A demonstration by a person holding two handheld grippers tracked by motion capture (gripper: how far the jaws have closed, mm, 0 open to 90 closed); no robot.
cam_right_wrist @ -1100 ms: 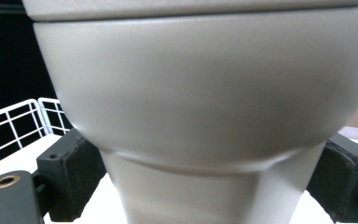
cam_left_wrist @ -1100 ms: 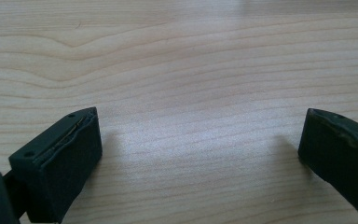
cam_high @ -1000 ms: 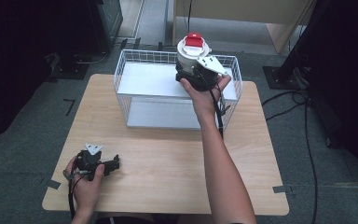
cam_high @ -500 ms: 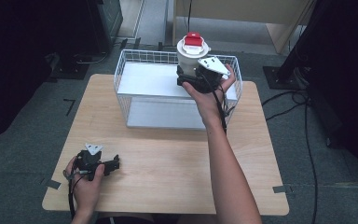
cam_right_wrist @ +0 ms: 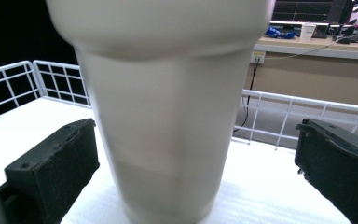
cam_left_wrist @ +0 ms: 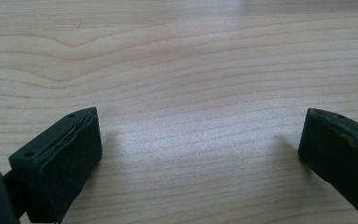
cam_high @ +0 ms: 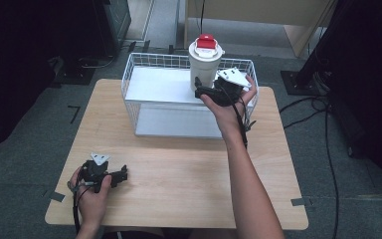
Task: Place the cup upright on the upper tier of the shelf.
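Note:
A white tumbler (cam_high: 205, 62) with a red lid (cam_high: 206, 41) stands upright at the back of a white wire basket (cam_high: 127, 79). My right gripper (cam_high: 200, 88) is held at the tumbler's lower body on its near side. In the right gripper view the tumbler (cam_right_wrist: 168, 116) stands between the two wide-apart jaws, and the right gripper (cam_right_wrist: 196, 126) is open with a gap on each side. My left gripper (cam_high: 123, 174) rests on the wooden table (cam_high: 189, 169) at the front left. The left gripper (cam_left_wrist: 200, 112) is open, with bare wood between its jaws.
The basket has a white floor (cam_right_wrist: 270, 191) and low wire walls (cam_right_wrist: 307, 112). It takes up the back middle of the table. Black cables (cam_high: 318, 104) lie on the floor to the right, and dark equipment (cam_high: 109, 20) stands beyond the table.
My right gripper has drawn back a little toward the person, so more of the tumbler shows. The tumbler and the left gripper have stayed in place.

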